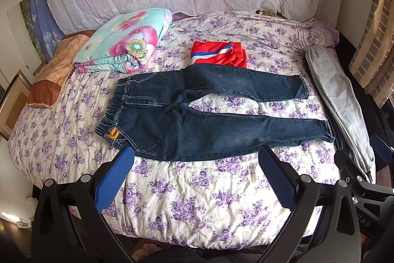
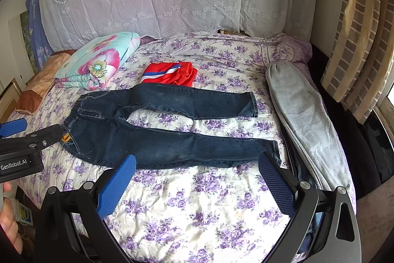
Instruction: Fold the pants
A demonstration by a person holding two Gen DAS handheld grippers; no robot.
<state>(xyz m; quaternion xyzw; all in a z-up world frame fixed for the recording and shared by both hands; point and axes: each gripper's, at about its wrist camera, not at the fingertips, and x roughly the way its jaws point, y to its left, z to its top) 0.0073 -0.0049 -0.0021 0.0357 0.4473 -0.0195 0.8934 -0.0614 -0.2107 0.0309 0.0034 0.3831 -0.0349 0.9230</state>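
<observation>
Two open tools [image 1: 197,159], jeans [image 1: 211,113] just beyond

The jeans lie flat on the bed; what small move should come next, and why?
Probably lower the left tool to the near waistband corner of the jeans. Both tools are open and empty, and the legs lie spread apart, unfolded.

Both tools share one build: the left gripper [image 1: 195,158] and right gripper [image 2: 197,165] have black angular frames, silver round screw heads at the joints, and blue textured finger pads [image 2: 115,185]. White "GenRobot.AI" lettering marks the left one's body.
</observation>
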